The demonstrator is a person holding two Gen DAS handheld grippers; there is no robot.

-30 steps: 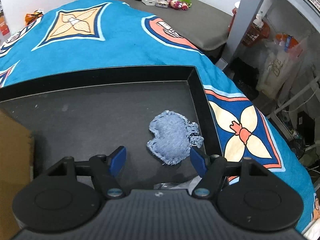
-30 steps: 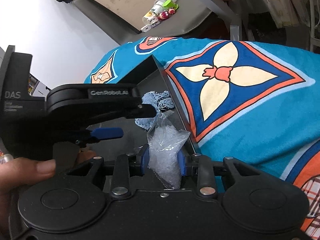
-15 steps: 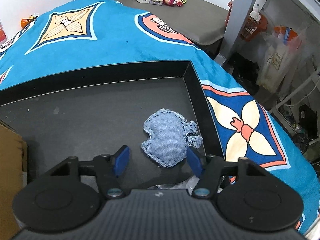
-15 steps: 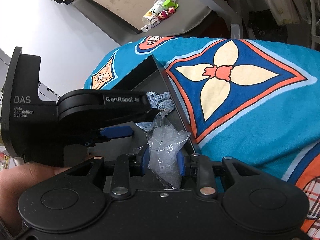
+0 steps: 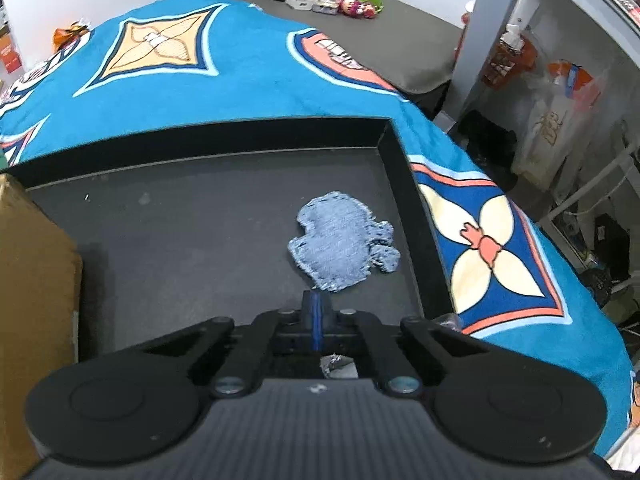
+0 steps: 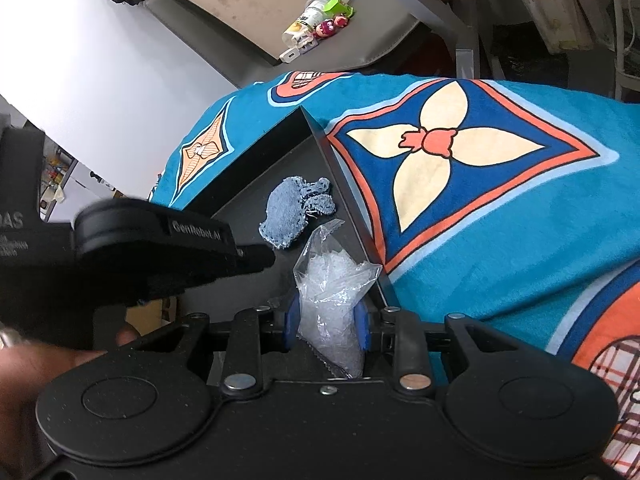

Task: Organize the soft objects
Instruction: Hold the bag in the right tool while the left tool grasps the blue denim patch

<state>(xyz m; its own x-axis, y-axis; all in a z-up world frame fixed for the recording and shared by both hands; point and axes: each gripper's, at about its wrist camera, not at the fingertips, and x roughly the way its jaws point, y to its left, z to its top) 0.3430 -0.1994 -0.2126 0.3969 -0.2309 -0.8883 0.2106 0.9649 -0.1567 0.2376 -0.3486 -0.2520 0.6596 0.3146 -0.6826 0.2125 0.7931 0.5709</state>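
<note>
Denim pouch – flat, long axis near–far

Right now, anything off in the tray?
Yes: the left gripper has just closed on nothing; the denim patch lies beyond its tips in the tray. The right gripper holds the plastic bag.

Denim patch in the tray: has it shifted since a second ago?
No. The denim patch lies at the same spot beside the black tray's right wall in the right wrist view.
</note>
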